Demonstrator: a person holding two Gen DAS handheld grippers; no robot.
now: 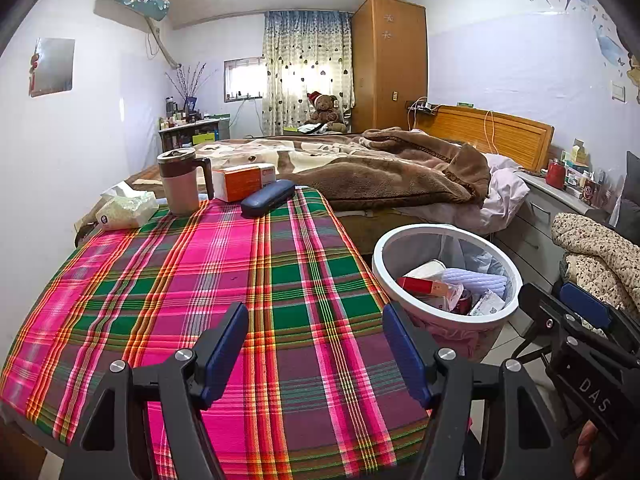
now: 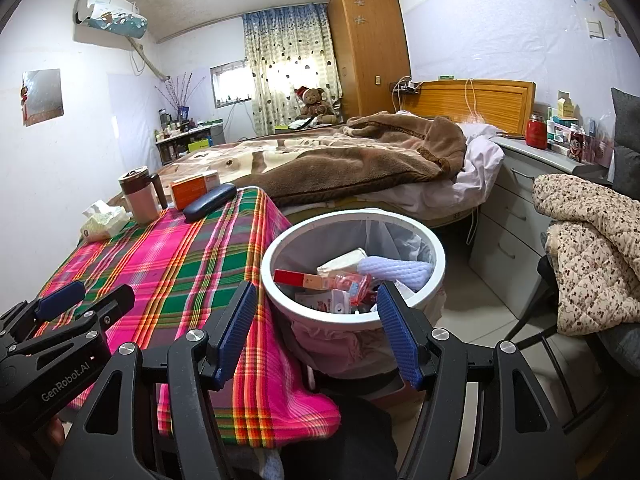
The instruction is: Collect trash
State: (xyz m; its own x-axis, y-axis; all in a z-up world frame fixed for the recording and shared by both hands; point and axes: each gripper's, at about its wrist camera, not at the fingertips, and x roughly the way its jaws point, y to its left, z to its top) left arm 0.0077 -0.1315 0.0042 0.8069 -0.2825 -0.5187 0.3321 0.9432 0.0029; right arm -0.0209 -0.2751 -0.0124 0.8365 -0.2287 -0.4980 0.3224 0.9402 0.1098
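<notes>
Left wrist view: my two grippers hang over a plaid-covered table [image 1: 240, 280] beside a full waste bin [image 1: 404, 236].

Largest first, I see the bed [image 1: 360, 164] behind the table, then the white-rimmed bin on the floor just off the table's right edge, holding a red carton [image 2: 298, 278] and other wrappers. At the table's far end stand a lidded mug [image 1: 182, 182], an orange box [image 1: 244, 182], a dark glasses case [image 1: 268, 199] and a tissue pack [image 1: 128, 210]. My left gripper [image 1: 316, 352] and right gripper [image 2: 316, 332] both stand apart, holding nothing.
</notes>
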